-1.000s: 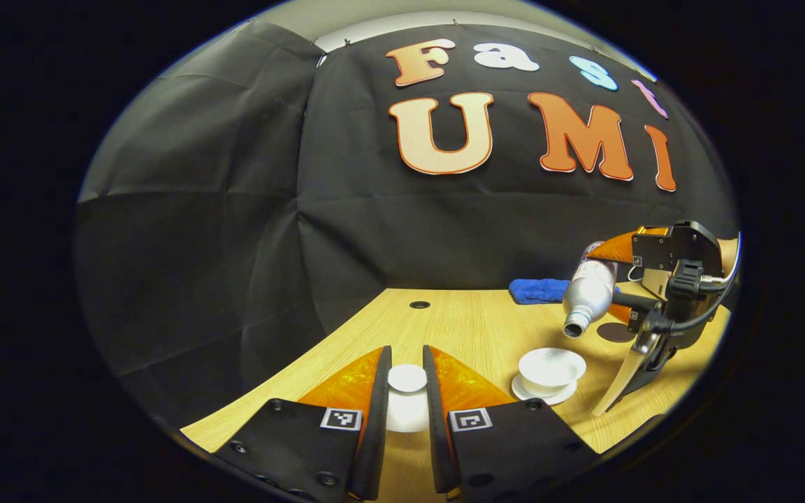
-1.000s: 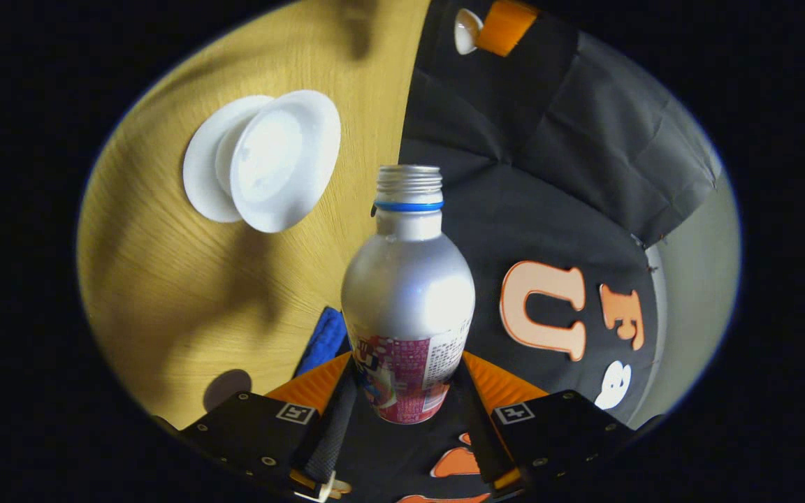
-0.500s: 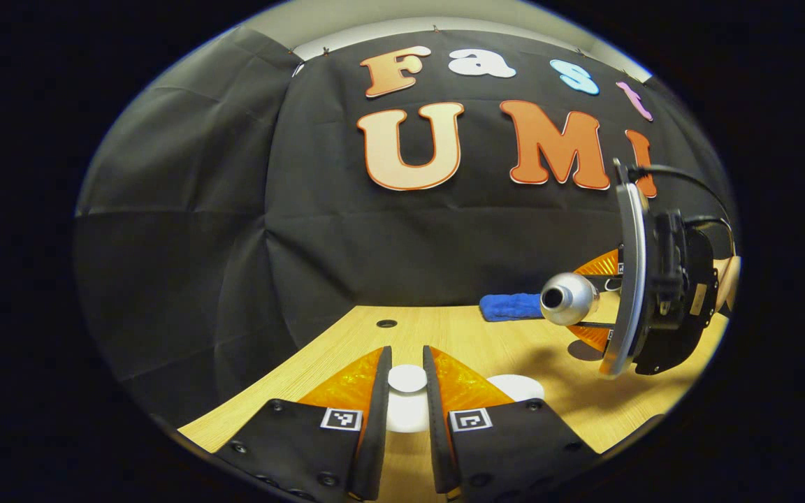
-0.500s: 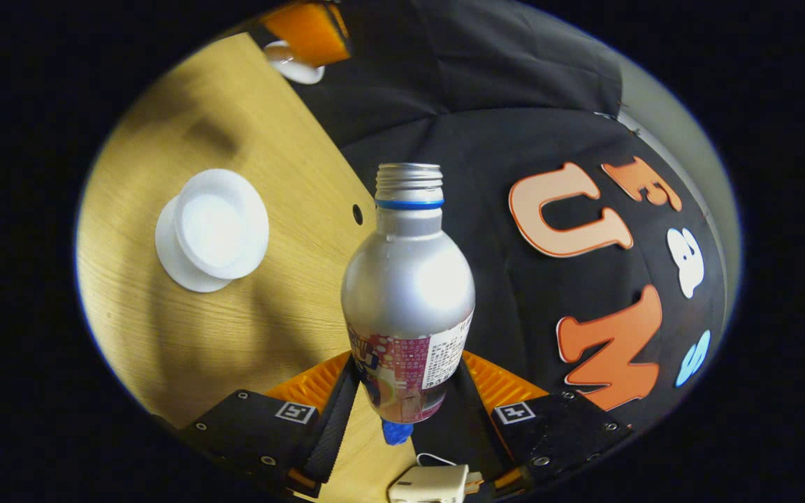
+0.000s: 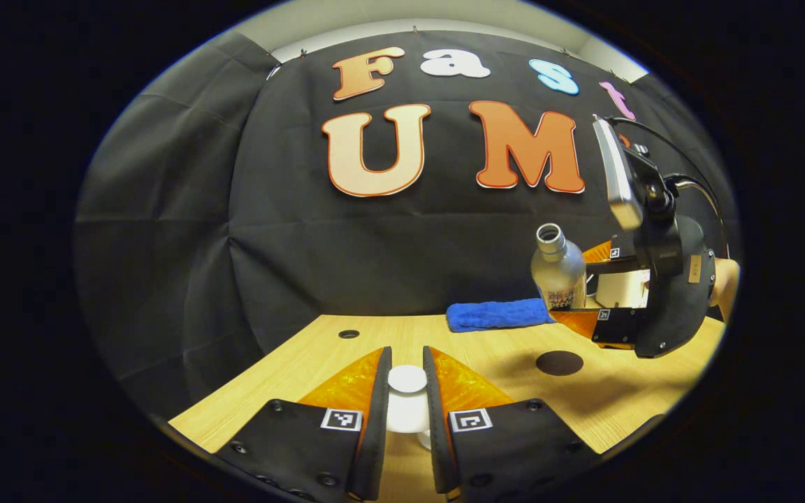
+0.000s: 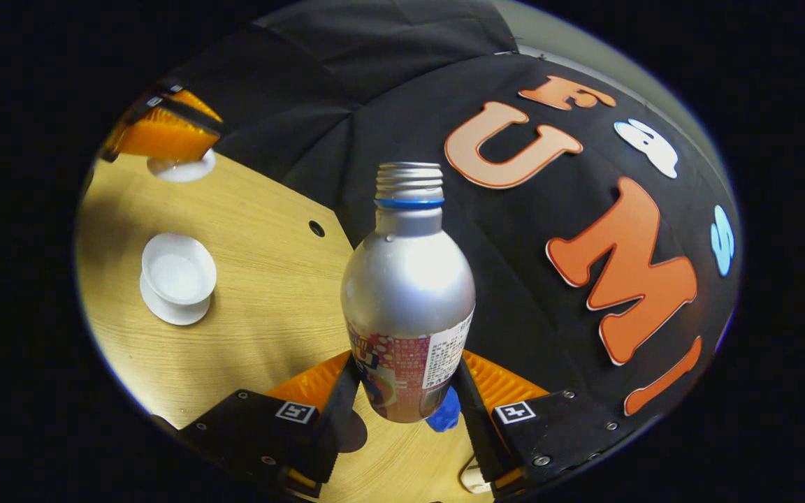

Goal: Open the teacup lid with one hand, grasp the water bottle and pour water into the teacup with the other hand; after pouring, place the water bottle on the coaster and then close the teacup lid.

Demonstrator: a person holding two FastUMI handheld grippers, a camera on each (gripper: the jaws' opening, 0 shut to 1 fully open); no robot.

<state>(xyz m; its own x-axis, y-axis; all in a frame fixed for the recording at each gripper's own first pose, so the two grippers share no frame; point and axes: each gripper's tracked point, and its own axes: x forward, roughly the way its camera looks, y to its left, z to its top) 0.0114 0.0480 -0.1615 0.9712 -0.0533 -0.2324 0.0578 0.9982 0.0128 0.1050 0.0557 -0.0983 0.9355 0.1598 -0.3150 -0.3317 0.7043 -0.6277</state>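
Observation:
In the left gripper view my left gripper [image 5: 407, 358] is shut on the knob of the white teacup lid [image 5: 407, 381], held above the wooden table. At the right, my right gripper [image 5: 574, 288] holds the silver water bottle [image 5: 557, 271] nearly upright, mouth open, in the air above and behind the dark round coaster [image 5: 560, 362]. The right gripper view has that gripper [image 6: 406, 372] shut on the bottle [image 6: 408, 286]. The open white teacup [image 6: 177, 269] sits on its saucer [image 6: 165, 312] at the left. Beyond it, the left gripper [image 6: 173, 148] carries the lid [image 6: 180, 168].
A folded blue cloth [image 5: 497, 314] lies at the back of the table against the black wall. A small round hole [image 5: 349, 334] marks the tabletop at the back left. Part of the coaster [image 6: 355, 432] shows under the bottle's base.
The bottle has swung from a downward pouring tilt over the teacup to nearly upright and moved away toward the coaster. My left gripper keeps the lid lifted, turned slightly.

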